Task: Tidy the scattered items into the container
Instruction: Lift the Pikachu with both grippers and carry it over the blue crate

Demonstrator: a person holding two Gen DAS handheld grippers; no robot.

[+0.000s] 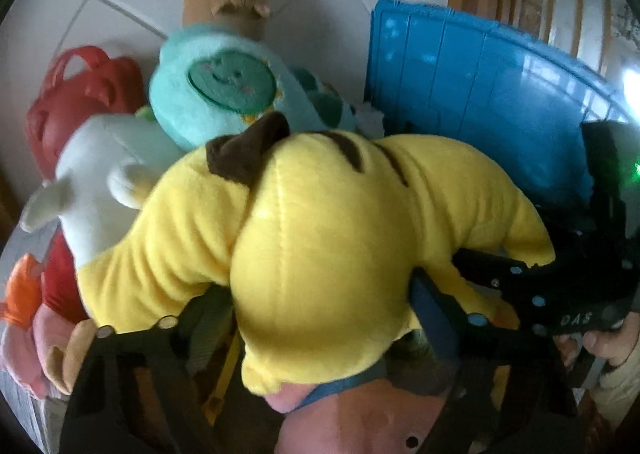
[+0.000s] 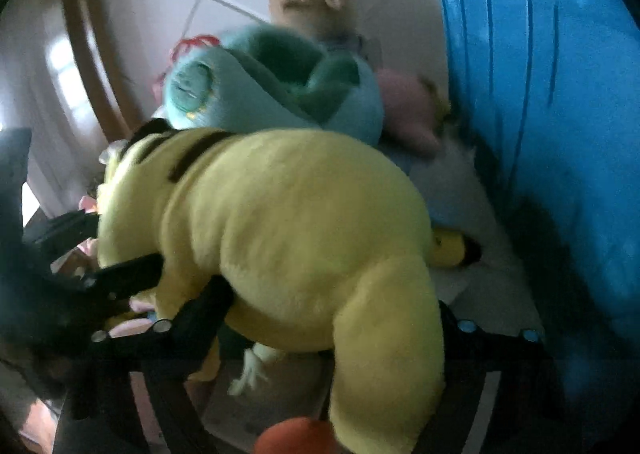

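I have the big yellow plush (image 1: 320,238) caught between both grippers at once. My left gripper (image 1: 320,318) has its fingers spread wide with the toy's rounded body wedged between them; my right gripper (image 2: 332,318) seems to clamp a limb the same way, though that view is blurred. The plush sits on top of the toy heap, against a teal plush (image 1: 216,94), with the blue lid (image 1: 480,94) standing just beside.

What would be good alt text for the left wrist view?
A large yellow plush toy sits between the left gripper's black fingers, on a pile of soft toys. Behind it lie a teal plush and a white plush; a blue lid stands at right.
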